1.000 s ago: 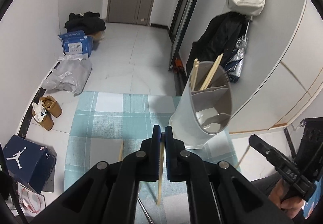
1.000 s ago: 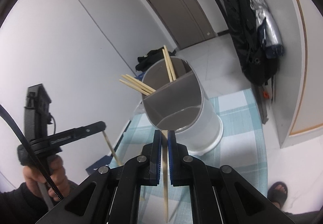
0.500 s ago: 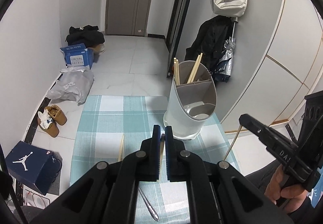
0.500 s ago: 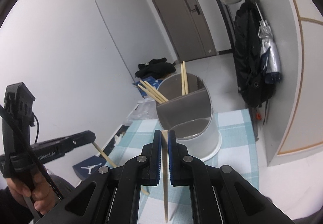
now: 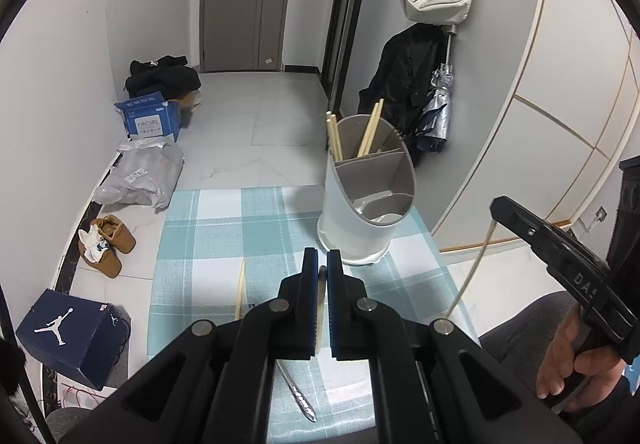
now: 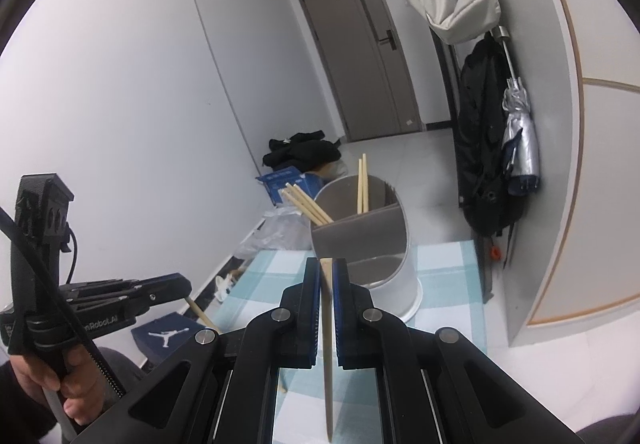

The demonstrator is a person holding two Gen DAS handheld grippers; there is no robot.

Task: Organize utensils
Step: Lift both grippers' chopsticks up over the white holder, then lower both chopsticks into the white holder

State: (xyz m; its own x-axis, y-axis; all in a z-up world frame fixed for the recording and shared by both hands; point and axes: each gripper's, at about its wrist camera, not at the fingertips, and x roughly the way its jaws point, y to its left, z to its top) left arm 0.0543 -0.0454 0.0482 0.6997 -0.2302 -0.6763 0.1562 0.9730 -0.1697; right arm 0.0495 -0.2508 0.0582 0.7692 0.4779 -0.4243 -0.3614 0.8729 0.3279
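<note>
A white utensil holder (image 5: 360, 228) (image 6: 400, 296) with grey inner compartments stands on the teal plaid cloth (image 5: 224, 236). Several chopsticks (image 5: 370, 132) (image 6: 362, 184) lean in its back compartment. My left gripper (image 5: 322, 256) (image 6: 186, 286) is shut on a chopstick (image 5: 321, 284) (image 6: 202, 318), short of the holder. My right gripper (image 6: 326, 264) (image 5: 496, 206) is shut on another chopstick (image 6: 328, 364) (image 5: 468, 276) that hangs down from its jaws, just in front of the holder. A loose chopstick (image 5: 240, 288) and a metal utensil (image 5: 296, 392) lie on the cloth.
On the floor to the left lie a shoe box (image 5: 68, 332), brown shoes (image 5: 106, 244), a plastic bag (image 5: 140, 176) and a blue box (image 5: 150, 120). Dark coats and an umbrella (image 5: 438, 112) hang behind the holder by the curved wall.
Both grippers have drawn back and risen from the holder, which looks smaller and farther away. Each has kept its chopstick. The right gripper has rolled, so the room now stands more upright in its view.
</note>
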